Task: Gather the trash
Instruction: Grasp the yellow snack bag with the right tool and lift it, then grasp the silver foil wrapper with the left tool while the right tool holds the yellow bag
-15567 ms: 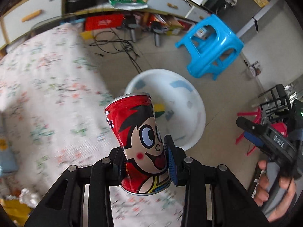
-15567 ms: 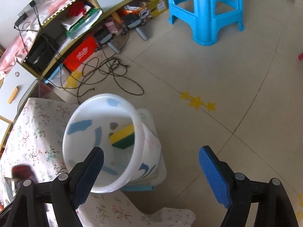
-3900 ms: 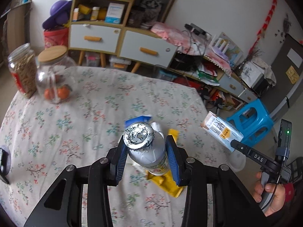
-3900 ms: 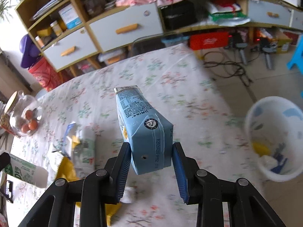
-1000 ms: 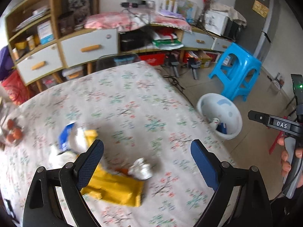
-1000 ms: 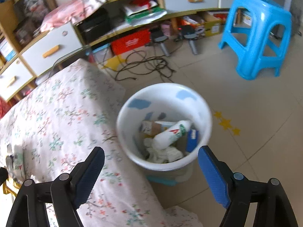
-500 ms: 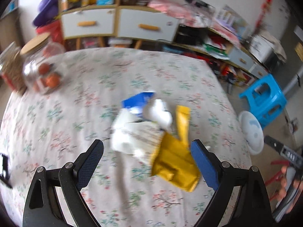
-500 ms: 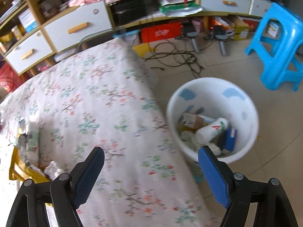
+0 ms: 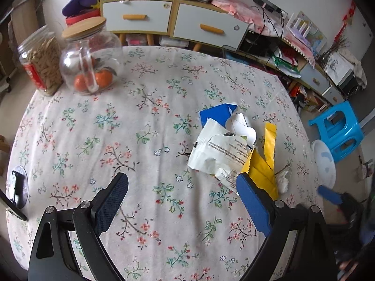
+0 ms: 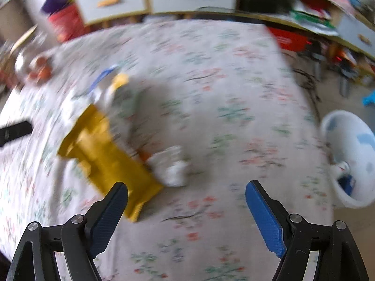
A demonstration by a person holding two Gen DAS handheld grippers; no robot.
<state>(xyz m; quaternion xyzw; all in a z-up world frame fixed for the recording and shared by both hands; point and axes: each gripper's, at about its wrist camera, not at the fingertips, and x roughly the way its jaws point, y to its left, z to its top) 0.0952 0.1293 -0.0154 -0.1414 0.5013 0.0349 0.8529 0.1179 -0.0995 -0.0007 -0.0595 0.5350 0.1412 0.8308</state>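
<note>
The left gripper [image 9: 181, 201] is held with its jaws wide and nothing between them, above the floral tablecloth [image 9: 140, 126]. The right gripper [image 10: 186, 207] is likewise spread wide and empty. Just beyond the right finger of the left gripper a crumpled white tissue [image 9: 282, 179] is seen beside a creased yellow wrapper [image 9: 263, 166]. Partly over the wrapper lies a torn white packet [image 9: 220, 152] printed with small text, and behind it a blue scrap [image 9: 216, 114]. Off the table's right edge a white bin [image 10: 351, 154] with blue patches is seen, holding rubbish. At the far left two glass jars [image 9: 91, 58] are stood
</note>
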